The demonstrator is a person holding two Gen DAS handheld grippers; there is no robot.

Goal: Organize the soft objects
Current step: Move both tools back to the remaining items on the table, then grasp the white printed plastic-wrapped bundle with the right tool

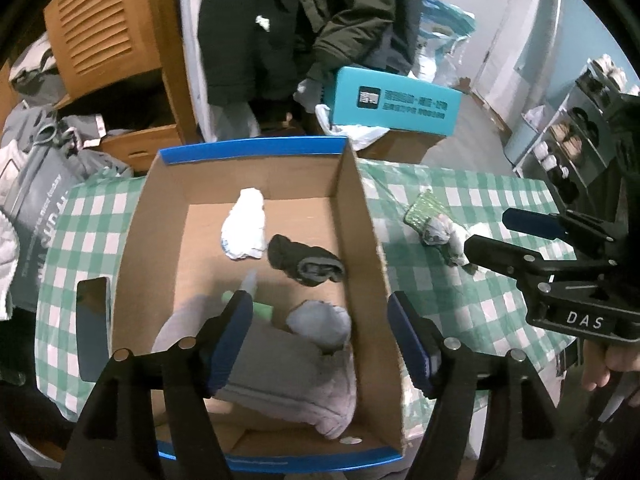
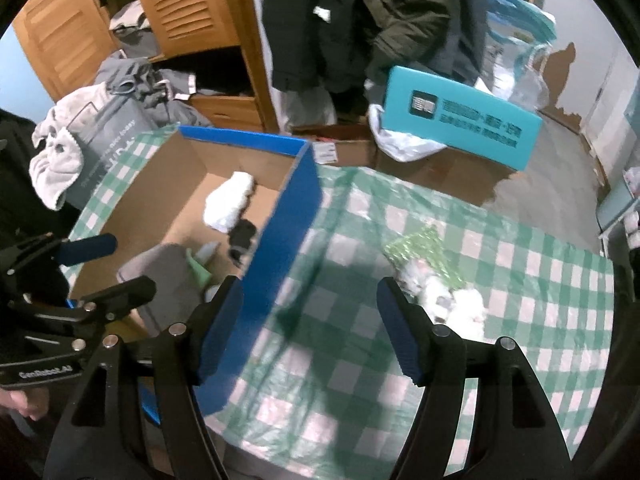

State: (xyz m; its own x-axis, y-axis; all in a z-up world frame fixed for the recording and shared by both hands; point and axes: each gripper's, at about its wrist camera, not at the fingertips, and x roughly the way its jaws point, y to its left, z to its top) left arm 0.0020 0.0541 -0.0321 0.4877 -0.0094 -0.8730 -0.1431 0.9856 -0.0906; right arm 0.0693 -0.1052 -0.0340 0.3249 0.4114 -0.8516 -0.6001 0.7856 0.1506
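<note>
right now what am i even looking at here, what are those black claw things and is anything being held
Those black claws are two handheld grippers; a person holds one in each hand. Each picture comes from a camera riding on one gripper, looking out along its fingers. The left gripper hangs open over a cardboard box that holds a white sock, a dark sock and grey cloth. The right gripper is open above the green checked tablecloth, next to a small soft bundle lying outside the box. Neither gripper holds anything.

socks (image 1: 306, 266) in box (image 1: 360, 208), on table (image 1: 480, 300)
</note>
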